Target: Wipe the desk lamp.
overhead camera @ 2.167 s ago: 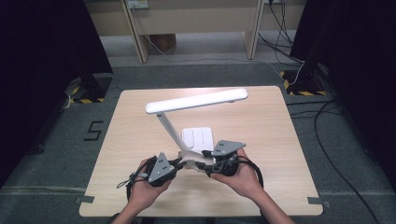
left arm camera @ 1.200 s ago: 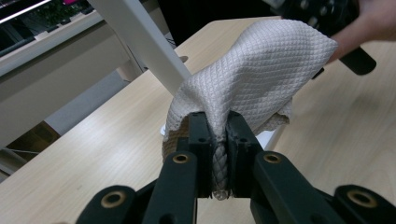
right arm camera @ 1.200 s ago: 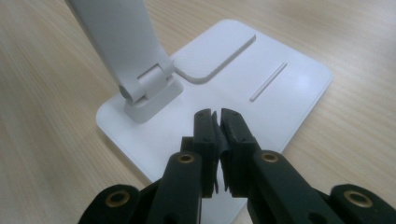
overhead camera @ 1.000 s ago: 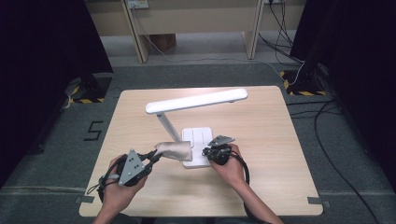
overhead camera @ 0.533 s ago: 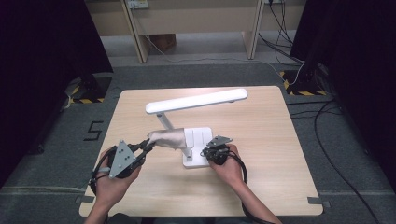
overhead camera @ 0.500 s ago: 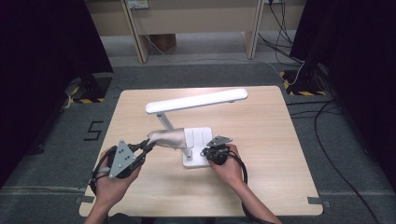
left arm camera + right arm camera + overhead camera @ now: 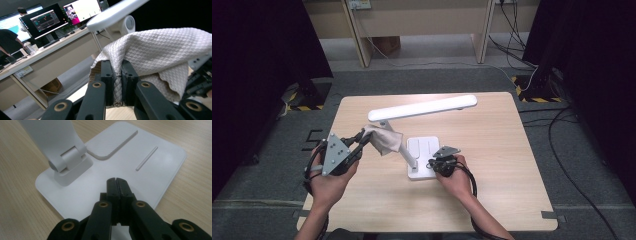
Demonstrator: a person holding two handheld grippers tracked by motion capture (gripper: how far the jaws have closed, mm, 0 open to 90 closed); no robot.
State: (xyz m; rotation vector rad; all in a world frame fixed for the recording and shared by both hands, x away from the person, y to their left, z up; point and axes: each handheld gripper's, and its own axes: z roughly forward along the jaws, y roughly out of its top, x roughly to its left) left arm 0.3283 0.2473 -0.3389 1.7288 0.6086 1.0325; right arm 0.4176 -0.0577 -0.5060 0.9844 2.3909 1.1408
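Observation:
A white desk lamp stands mid-table, with a long head (image 7: 422, 107), a slanted stem (image 7: 404, 150) and a flat base (image 7: 427, 148). My left gripper (image 7: 363, 136) is shut on a beige quilted cloth (image 7: 385, 140) and holds it up beside the stem, under the head. In the left gripper view the cloth (image 7: 160, 52) drapes over the jaws of that gripper (image 7: 117, 68), below the lamp head (image 7: 112, 12). My right gripper (image 7: 116, 180) has just closed fully, with nothing between its jaws, and its tips are over the base (image 7: 155, 162) near the stem hinge (image 7: 67, 162).
The wooden table (image 7: 512, 200) has bare room on every side of the lamp. Cables (image 7: 557, 115) lie on the grey floor to the right, and desk legs (image 7: 354, 30) stand beyond the far edge. Monitors (image 7: 45, 21) on a bench appear in the left gripper view.
My left gripper has lifted the cloth off the table and carried it up to the lamp's stem. The right hand has stayed at the lamp base.

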